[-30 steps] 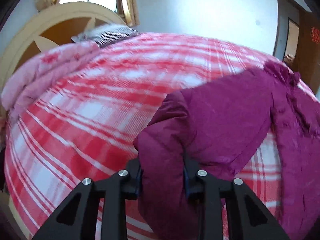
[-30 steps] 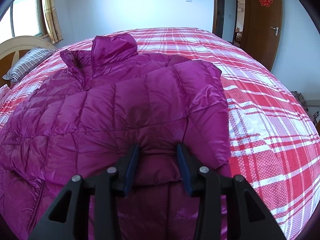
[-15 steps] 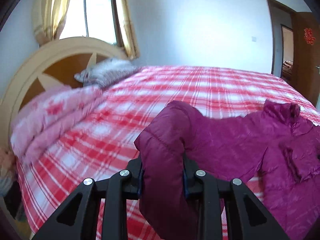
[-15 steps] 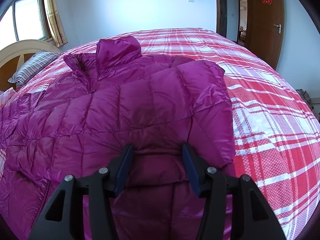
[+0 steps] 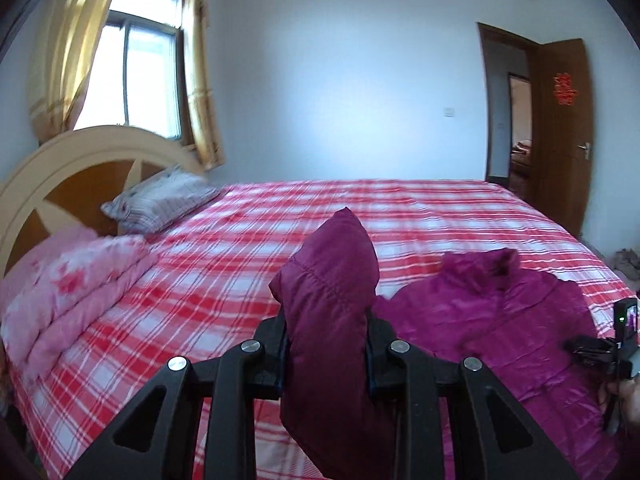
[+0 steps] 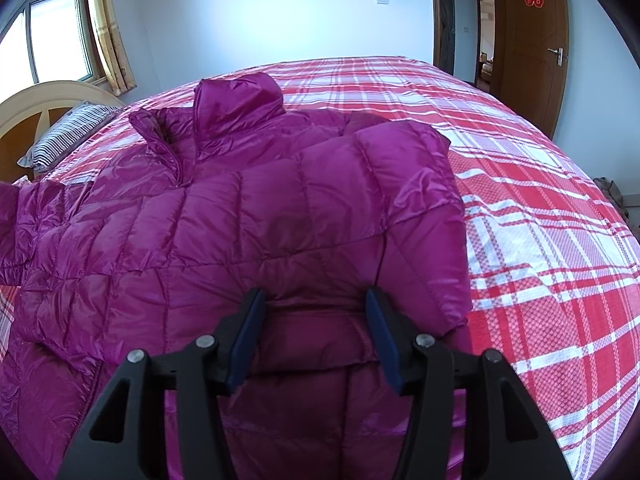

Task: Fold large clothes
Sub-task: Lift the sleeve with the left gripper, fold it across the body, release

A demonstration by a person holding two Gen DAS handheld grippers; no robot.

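Note:
A magenta quilted puffer jacket [image 6: 248, 220] lies spread on the bed, with its right sleeve folded across the body. In the left wrist view the jacket body [image 5: 492, 320] lies to the right. My left gripper [image 5: 326, 354] is shut on the jacket's left sleeve [image 5: 332, 280] and holds it lifted above the bed, the cuff end sticking up. My right gripper [image 6: 316, 332] is open just above the jacket's lower part, with fabric between its spread fingers. It also shows at the right edge of the left wrist view [image 5: 612, 344].
The bed has a red and white plaid sheet [image 6: 520, 184]. A striped pillow [image 5: 160, 200] and a pink folded quilt [image 5: 68, 292] lie by the cream headboard [image 5: 80, 152]. An open brown door [image 5: 560, 132] stands at the far right.
My left gripper has raised the sleeve and tilted up, so the room now shows. My right gripper has opened wider over the jacket.

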